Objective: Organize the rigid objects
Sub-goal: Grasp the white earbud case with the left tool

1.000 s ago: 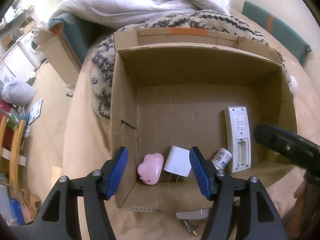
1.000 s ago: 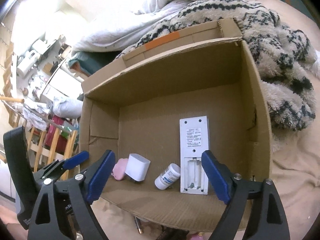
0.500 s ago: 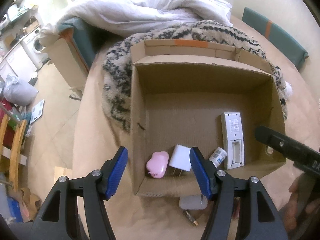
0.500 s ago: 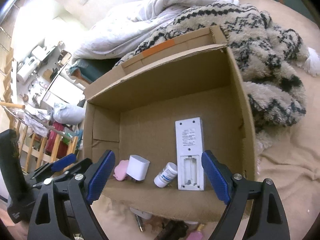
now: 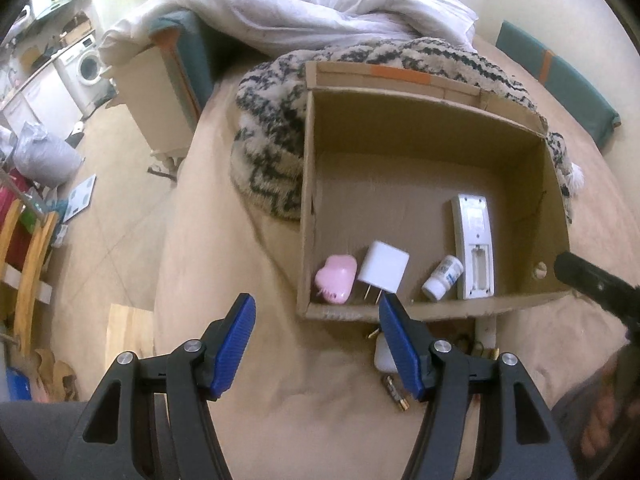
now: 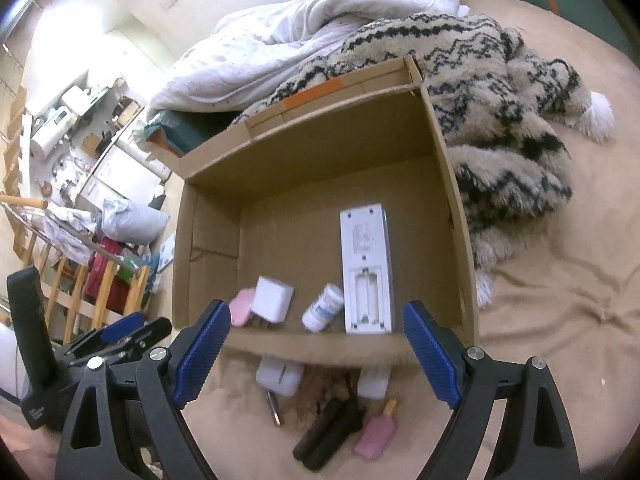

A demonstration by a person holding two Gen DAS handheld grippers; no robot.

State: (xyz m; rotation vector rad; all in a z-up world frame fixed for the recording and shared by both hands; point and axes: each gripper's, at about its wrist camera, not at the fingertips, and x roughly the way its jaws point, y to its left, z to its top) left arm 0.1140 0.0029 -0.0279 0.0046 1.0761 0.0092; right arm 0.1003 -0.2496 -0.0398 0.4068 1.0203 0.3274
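Cardboard box (image 5: 552, 184) open-topped on a beige bedspread (image 5: 248, 280), a patterned fleece blanket (image 6: 500, 92) bunched against its far side and a white duvet (image 5: 320, 4) beyond

Inside the box, along the near wall: pink heart-shaped case (image 5: 336, 279) in the left corner, touching a white plug adapter (image 5: 383, 266) just to its right; small white pill bottle (image 5: 442, 278) on its side further right, just beside a white remote (image 5: 473, 246) lying face down with its battery bay uncovered

Left gripper (image 5: 316, 344) over the bedspread just short of the box's near left corner, blue pads (image 5: 234, 344) spread wide, nothing between them

Right gripper (image 6: 316, 356) before the middle of the near wall, pads (image 6: 430, 356) likewise wide apart, nothing held

Outside the box, on the bedspread against the near wall: second white adapter (image 6: 279, 377), a loose battery (image 6: 273, 407), a white block (image 6: 374, 385), a dark elongated object (image 6: 328, 432) too blurred to name, a small pink bottle (image 6: 378, 436)

Cluttered floor (image 5: 108, 216) with a washing machine (image 5: 86, 66) off to the left
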